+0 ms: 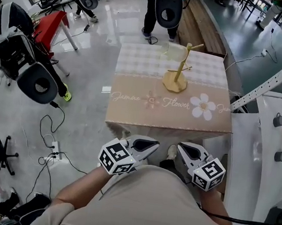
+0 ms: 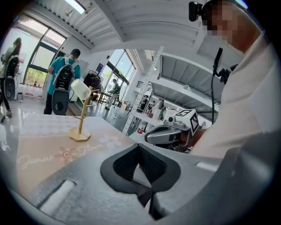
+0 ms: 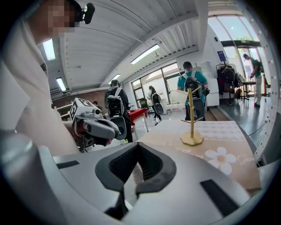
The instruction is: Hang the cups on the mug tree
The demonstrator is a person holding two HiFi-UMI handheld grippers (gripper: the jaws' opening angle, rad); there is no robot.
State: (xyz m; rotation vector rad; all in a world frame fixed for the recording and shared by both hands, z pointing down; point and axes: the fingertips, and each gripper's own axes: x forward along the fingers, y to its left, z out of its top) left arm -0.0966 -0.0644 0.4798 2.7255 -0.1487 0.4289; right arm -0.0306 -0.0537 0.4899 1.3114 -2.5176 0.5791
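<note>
A wooden mug tree (image 1: 177, 70) stands on the far half of the cloth-covered table (image 1: 131, 108). One pale cup (image 1: 171, 49) hangs on its upper left branch. Both grippers are held close to the person's body, below the table's near edge and apart from the tree. My left gripper (image 1: 155, 144) is shut and holds nothing; its own view shows the tree (image 2: 81, 121), the cup (image 2: 81, 89) and the closed jaws (image 2: 139, 146). My right gripper (image 1: 180, 148) is shut and holds nothing too; its view shows the tree (image 3: 192, 119) and closed jaws (image 3: 138, 146). The two tips point towards each other.
A person with a backpack (image 1: 168, 8) stands just beyond the table's far edge. Office chairs (image 1: 37, 82) and a red table (image 1: 52, 24) are at the left, with cables (image 1: 50, 144) on the floor. White shelving (image 1: 271, 135) flanks the table's right side.
</note>
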